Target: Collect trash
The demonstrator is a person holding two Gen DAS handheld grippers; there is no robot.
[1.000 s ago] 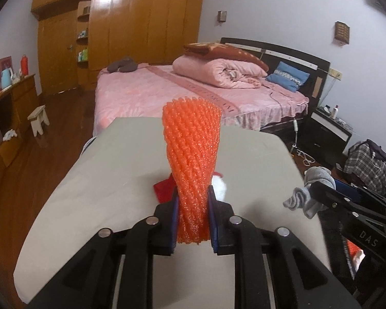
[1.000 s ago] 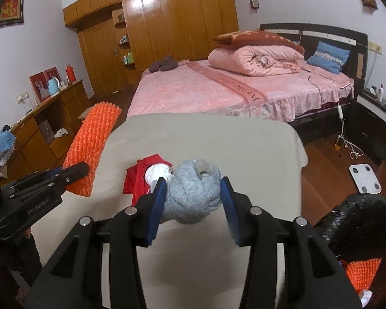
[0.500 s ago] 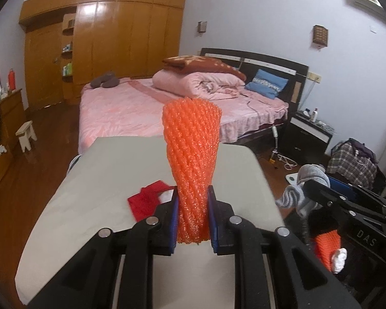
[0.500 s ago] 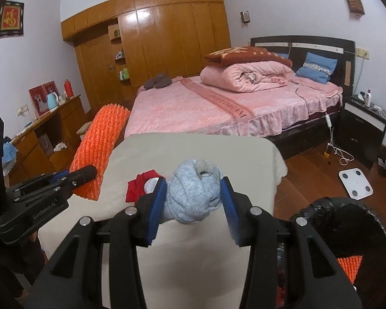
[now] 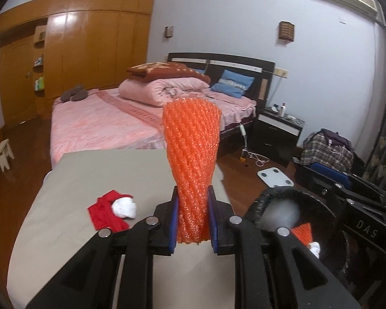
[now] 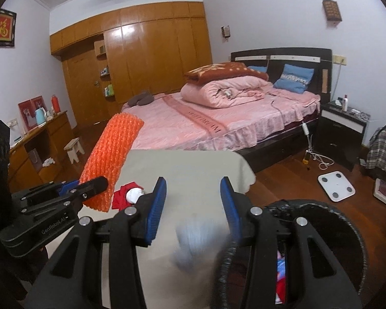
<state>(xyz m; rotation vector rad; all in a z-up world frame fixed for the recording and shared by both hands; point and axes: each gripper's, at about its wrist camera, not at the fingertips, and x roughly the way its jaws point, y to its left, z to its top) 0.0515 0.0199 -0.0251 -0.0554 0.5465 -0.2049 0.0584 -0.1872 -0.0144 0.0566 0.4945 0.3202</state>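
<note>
My left gripper (image 5: 192, 198) is shut on an orange foam net sleeve (image 5: 191, 139) that stands up from its pads over the beige table (image 5: 90, 175). My right gripper (image 6: 193, 190) stands open, with nothing between its blue pads (image 6: 157, 203). Just below them a grey sock bundle (image 6: 193, 239) is a falling blur at the rim of the black-bagged bin (image 6: 347, 221). In the left wrist view the same blur (image 5: 280, 212) hangs over the bin's mouth (image 5: 265, 200), where orange net and white scraps lie. A red wrapper (image 5: 103, 213) with a white wad (image 5: 124, 207) lies on the table.
The table's right edge meets the bin. Beyond it lie wooden floor, a white scale (image 6: 335, 185), a pink bed (image 6: 205, 126) and a black nightstand (image 6: 342, 128). A checked bag (image 5: 326, 149) sits at the right. A wooden dresser (image 6: 38, 149) and stool line the left.
The grey sock has left my right gripper's jaws and drops toward the bin. Both grippers have swung right and upward, so the bin has come into view under them.
</note>
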